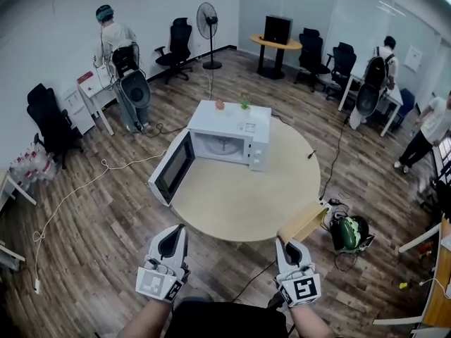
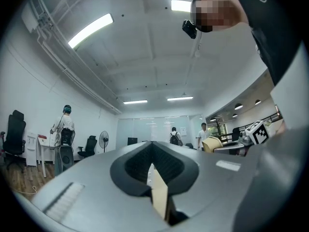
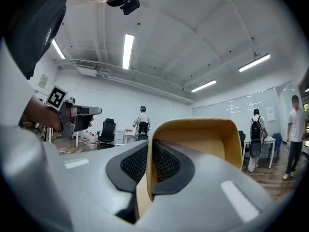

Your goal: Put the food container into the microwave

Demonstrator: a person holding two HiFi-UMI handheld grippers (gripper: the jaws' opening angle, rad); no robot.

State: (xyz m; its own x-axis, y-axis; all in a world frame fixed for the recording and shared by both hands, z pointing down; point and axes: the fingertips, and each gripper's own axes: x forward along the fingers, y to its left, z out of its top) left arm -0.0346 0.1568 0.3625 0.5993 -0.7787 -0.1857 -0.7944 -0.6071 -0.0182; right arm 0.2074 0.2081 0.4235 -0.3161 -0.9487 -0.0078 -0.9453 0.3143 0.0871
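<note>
Our right gripper (image 1: 283,245) clamps the wall of the tan open-topped food container (image 1: 303,222), in front of the white box microwave (image 1: 229,136); our left gripper (image 1: 179,229) has its jaws together.

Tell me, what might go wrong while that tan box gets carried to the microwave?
The right gripper has its jaws shut on just one thin wall of the food container, which sticks out sideways, so it may tilt or slip. The microwave has its door wide open and its control panel beside the opening; the box could bump either. A cable lies on the floor near the person's feet, a possible trip.
</note>
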